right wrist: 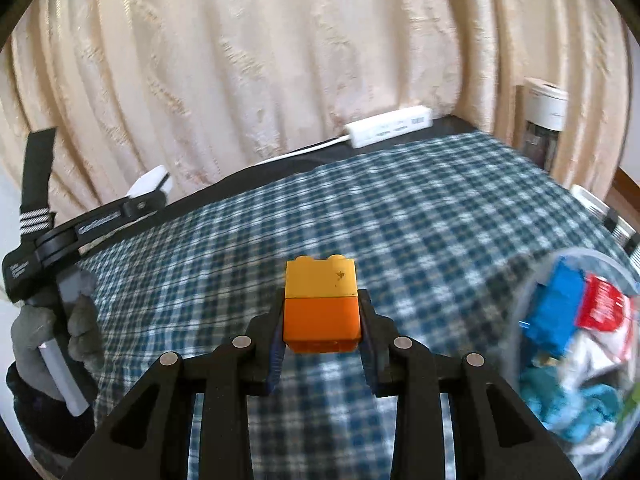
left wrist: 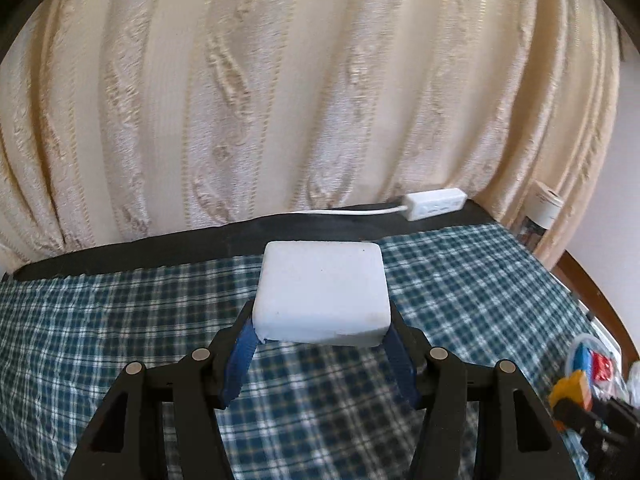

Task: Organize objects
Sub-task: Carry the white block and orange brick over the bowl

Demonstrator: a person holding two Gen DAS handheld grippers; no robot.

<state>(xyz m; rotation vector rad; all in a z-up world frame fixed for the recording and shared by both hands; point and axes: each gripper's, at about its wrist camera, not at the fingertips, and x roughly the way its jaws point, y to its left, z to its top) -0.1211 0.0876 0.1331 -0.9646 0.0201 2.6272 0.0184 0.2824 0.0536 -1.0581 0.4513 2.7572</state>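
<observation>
My left gripper is shut on a white rectangular block and holds it above the blue checked tablecloth. My right gripper is shut on a stacked toy brick, yellow on top and orange below, also held above the cloth. In the right wrist view the left gripper with its white block shows at the far left, in a gloved hand. In the left wrist view the right gripper with the brick shows at the lower right.
A clear container with blue, red and white items sits at the right. A white power strip with its cable lies at the table's back edge before a cream curtain. A white-capped jar stands at the back right.
</observation>
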